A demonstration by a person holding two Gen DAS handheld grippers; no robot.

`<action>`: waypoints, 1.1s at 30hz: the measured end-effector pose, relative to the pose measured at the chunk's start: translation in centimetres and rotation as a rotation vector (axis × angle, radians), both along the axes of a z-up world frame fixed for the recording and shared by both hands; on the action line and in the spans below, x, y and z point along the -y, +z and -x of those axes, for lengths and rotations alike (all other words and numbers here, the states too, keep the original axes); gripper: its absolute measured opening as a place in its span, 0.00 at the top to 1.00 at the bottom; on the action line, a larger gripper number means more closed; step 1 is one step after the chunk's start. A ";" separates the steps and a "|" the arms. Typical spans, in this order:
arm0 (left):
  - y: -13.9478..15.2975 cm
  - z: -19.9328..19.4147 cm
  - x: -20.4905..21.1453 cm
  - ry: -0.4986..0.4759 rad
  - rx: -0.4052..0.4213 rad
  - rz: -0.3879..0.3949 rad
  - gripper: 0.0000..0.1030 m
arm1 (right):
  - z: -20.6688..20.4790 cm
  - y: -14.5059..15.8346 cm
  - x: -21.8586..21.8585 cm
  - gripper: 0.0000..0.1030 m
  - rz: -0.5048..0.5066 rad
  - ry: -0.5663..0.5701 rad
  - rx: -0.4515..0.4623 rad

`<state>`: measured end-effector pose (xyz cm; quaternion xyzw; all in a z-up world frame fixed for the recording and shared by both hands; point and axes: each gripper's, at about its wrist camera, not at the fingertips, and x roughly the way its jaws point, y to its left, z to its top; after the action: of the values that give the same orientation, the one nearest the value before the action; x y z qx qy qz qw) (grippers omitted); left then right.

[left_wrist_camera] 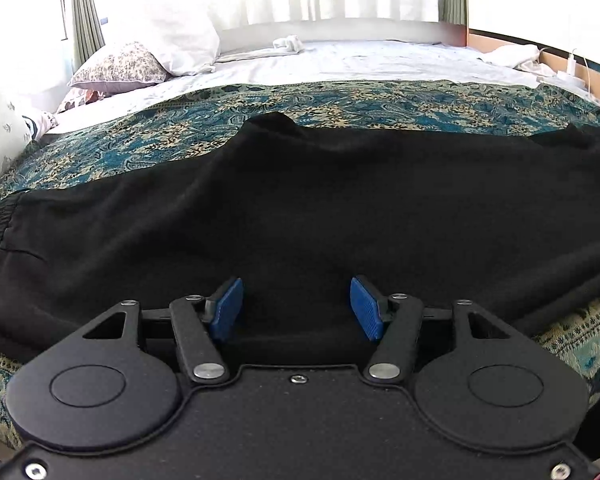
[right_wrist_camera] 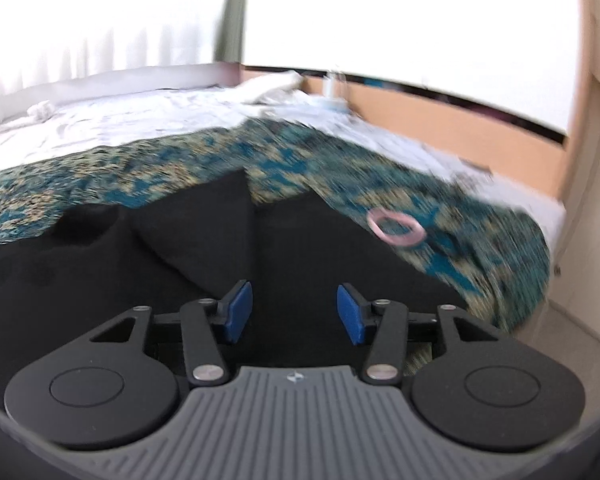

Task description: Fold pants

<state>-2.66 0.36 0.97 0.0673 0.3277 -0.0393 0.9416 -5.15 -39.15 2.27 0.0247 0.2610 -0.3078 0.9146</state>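
Observation:
Black pants [left_wrist_camera: 300,208] lie spread across a blue and beige patterned bedspread [left_wrist_camera: 340,104], with the elastic waistband [left_wrist_camera: 0,220] at the far left. My left gripper [left_wrist_camera: 296,306] is open, its blue pads [left_wrist_camera: 228,308] wide apart just above the near edge of the pants. In the right wrist view the pants [right_wrist_camera: 180,256] show leg ends with a folded flap pointing up. My right gripper [right_wrist_camera: 294,310] is open over the black cloth and holds nothing. The right wrist view is blurred.
A pink hair tie [right_wrist_camera: 396,226] lies on the bedspread [right_wrist_camera: 440,200] to the right of the pants. Pillows [left_wrist_camera: 120,66] sit at the far left. A white sheet [left_wrist_camera: 360,60] covers the bed beyond. A wooden bed frame [right_wrist_camera: 460,120] runs along the right.

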 end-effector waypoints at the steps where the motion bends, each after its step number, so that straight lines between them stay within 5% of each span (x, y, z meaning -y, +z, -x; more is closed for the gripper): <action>1: 0.0 0.0 0.0 0.001 -0.001 0.003 0.43 | -1.2 0.1 -0.4 0.36 0.021 0.038 -0.029; 7: -0.1 0.1 0.0 0.000 0.006 -0.005 0.43 | -8.4 -1.5 -2.8 0.35 0.180 0.217 -0.237; 10: -0.1 0.1 0.0 0.001 0.004 -0.003 0.43 | -10.2 -1.8 -3.0 0.39 0.219 0.204 -0.234; 12: -0.2 0.1 -0.1 0.000 0.004 -0.001 0.43 | -10.6 -1.4 -1.5 0.95 0.139 0.142 -0.195; 15: -0.2 0.1 0.0 0.000 0.005 -0.001 0.43 | -9.3 -0.6 1.5 0.95 0.029 0.008 -0.098; 20: -0.2 0.0 0.0 -0.001 0.006 -0.001 0.43 | -3.6 0.4 5.2 0.96 -0.013 -0.199 0.030; 33: 0.2 -0.3 -0.3 -0.011 -0.022 0.006 0.42 | 3.8 -1.6 8.1 0.95 -0.218 -0.349 0.211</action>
<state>-2.36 0.61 1.21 0.0660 0.3377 -0.0461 0.9378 -8.93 -47.26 0.69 0.2002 0.1872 -0.4272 0.8616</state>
